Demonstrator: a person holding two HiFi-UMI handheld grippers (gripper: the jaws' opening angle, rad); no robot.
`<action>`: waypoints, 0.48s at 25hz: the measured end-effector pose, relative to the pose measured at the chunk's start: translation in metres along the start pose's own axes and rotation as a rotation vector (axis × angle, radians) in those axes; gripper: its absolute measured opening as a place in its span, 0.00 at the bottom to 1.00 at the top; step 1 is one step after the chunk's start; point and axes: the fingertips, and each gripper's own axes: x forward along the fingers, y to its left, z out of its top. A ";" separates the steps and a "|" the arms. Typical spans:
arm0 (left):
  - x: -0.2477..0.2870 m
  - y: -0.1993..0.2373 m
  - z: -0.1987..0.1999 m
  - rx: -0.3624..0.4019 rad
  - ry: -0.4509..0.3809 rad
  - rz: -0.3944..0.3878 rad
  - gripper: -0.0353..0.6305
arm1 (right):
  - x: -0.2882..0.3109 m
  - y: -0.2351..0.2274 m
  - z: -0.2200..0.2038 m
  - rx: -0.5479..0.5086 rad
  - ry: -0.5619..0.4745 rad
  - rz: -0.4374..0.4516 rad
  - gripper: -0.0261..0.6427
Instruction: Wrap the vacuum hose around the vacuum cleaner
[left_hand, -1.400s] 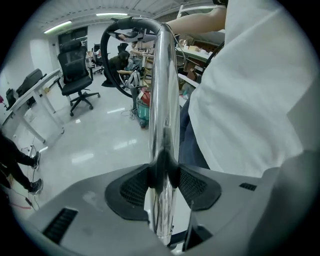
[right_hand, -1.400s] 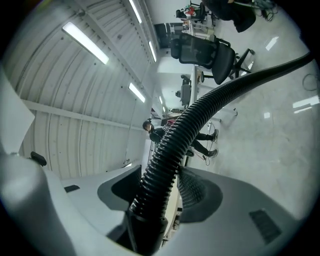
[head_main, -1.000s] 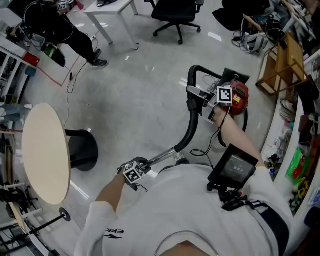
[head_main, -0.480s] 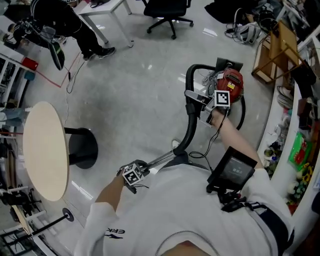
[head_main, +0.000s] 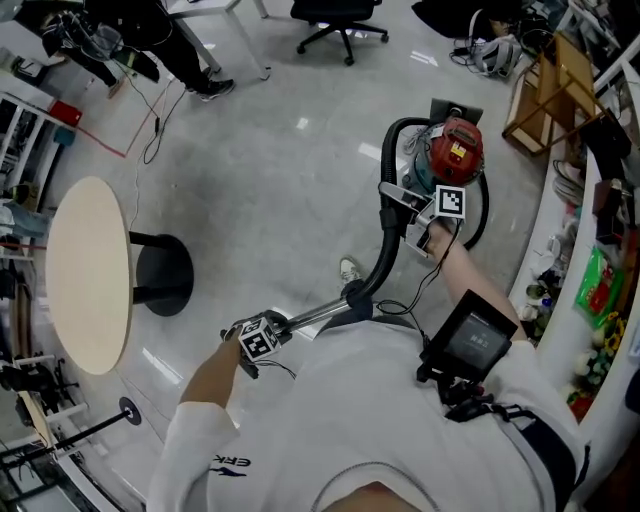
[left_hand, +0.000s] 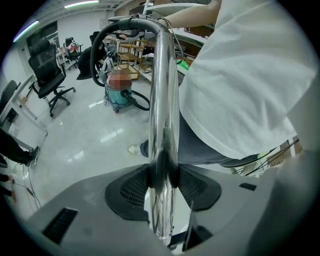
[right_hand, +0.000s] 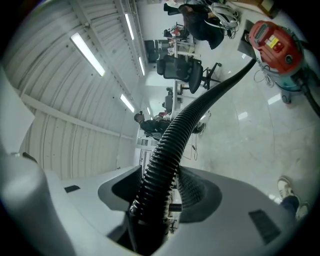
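Observation:
The vacuum cleaner (head_main: 455, 150), red-topped with a teal body, stands on the floor at the upper right. Its black ribbed hose (head_main: 386, 245) arcs up from it and runs down into a shiny metal wand (head_main: 315, 317). My left gripper (head_main: 278, 325) is shut on the wand (left_hand: 162, 120), which runs straight up between the jaws (left_hand: 161, 175). My right gripper (head_main: 398, 203) is shut on the hose (right_hand: 172, 142) close beside the vacuum cleaner (right_hand: 275, 40), and its jaws (right_hand: 157, 192) clamp the ribs. The far end of the wand is hidden behind my body.
A round beige table (head_main: 90, 275) on a black base stands at the left. An office chair (head_main: 340, 20) is at the top, and a wooden stand (head_main: 550, 110) and cluttered shelves line the right wall. A thin cable (head_main: 410, 295) hangs under the hose. My shoe (head_main: 348, 270) shows on the floor.
Both grippers have carried the wand and hose closer to the vacuum cleaner, and the view has shifted with them. Neither grip has changed.

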 end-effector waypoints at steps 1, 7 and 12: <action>-0.001 -0.006 -0.002 0.004 0.005 -0.001 0.30 | -0.006 -0.001 -0.005 0.004 -0.006 -0.007 0.37; -0.004 -0.033 -0.008 0.046 0.042 -0.037 0.30 | -0.045 -0.006 -0.028 0.021 -0.055 -0.041 0.36; -0.003 -0.039 -0.020 0.115 0.078 -0.081 0.30 | -0.074 -0.013 -0.048 0.036 -0.116 -0.070 0.36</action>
